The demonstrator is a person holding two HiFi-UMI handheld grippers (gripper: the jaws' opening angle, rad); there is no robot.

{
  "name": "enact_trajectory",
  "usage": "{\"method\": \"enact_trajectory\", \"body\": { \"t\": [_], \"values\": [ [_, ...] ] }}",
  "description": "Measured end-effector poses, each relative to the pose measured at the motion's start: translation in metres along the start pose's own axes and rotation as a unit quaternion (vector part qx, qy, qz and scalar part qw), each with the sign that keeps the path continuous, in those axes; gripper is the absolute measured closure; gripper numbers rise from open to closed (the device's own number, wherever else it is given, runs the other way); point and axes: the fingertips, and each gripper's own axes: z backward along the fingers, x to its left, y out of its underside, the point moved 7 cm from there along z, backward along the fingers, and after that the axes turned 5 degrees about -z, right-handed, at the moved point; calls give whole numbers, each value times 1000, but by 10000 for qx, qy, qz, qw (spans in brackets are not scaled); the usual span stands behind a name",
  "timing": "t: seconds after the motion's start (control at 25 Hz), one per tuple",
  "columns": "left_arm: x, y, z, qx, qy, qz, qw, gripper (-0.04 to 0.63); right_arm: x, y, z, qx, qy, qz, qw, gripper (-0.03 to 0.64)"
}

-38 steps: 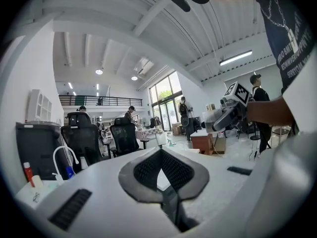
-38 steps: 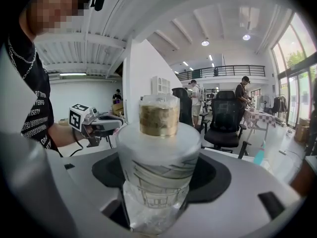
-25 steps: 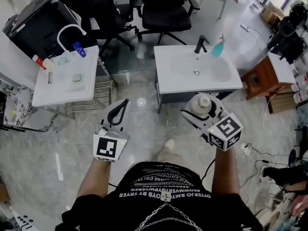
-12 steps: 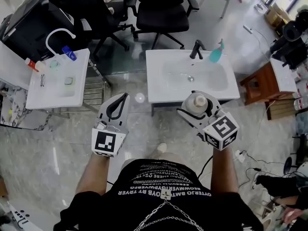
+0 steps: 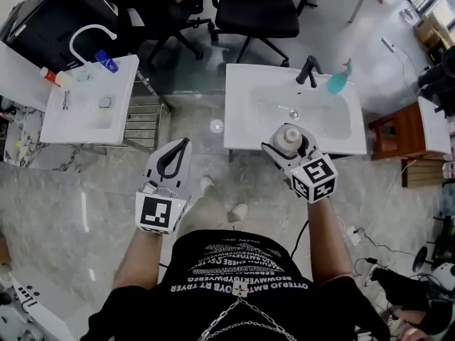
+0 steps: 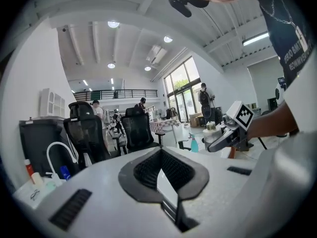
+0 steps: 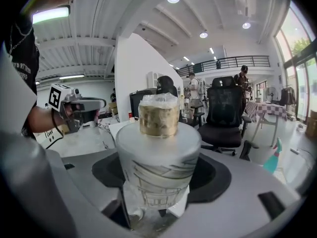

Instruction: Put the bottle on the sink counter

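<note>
A white bottle (image 5: 287,138) with a tan neck and a plastic-wrapped cap stands upright between the jaws of my right gripper (image 5: 288,146). That gripper is shut on the bottle (image 7: 158,152) and hangs over the front edge of the white sink counter (image 5: 245,130). In the right gripper view the bottle fills the space between the dark pads (image 7: 106,175) of the right gripper (image 7: 159,175). My left gripper (image 5: 183,148) is shut with nothing in it and hovers over the floor left of the counter. Its jaws meet in the left gripper (image 6: 159,155) view.
On the counter stand a black faucet (image 5: 308,69) and a teal spray bottle (image 5: 338,81). A second white sink (image 5: 85,105) with small bottles is at the left. Black office chairs (image 5: 259,9) are behind, and a wooden cabinet (image 5: 398,130) is at the right.
The person has stepped toward the sink. The right gripper has carried the bottle forward from over the floor to over the counter's front edge. The left gripper stays shut.
</note>
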Motion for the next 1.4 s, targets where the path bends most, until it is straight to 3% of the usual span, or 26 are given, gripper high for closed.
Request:
{"method": "enact_trajectory", "body": {
  "t": [0.28,0.8,0.92,1.08,1.24,1.4],
  "values": [
    [25,23,-37,60,119,-15,9999,589,-5,56,-86,76,6,-98,9999,285],
    [68,41,-140,-42,1061,-163,9942,589,-21,146,-193,773,44,-477,9959,285],
    [73,53,-154,78,1179,-176,9928,589,-25,161,-213,865,48,-511,9949,285],
    [75,65,-166,247,1400,-477,9887,589,-32,175,-235,995,3,-523,9937,284],
    [78,76,-175,390,1433,-378,9882,589,-39,184,-249,1110,-27,-506,9925,285],
    [82,83,-177,468,1434,-307,9881,589,-33,188,-253,1142,-3,-146,9933,285]
  ]
}}
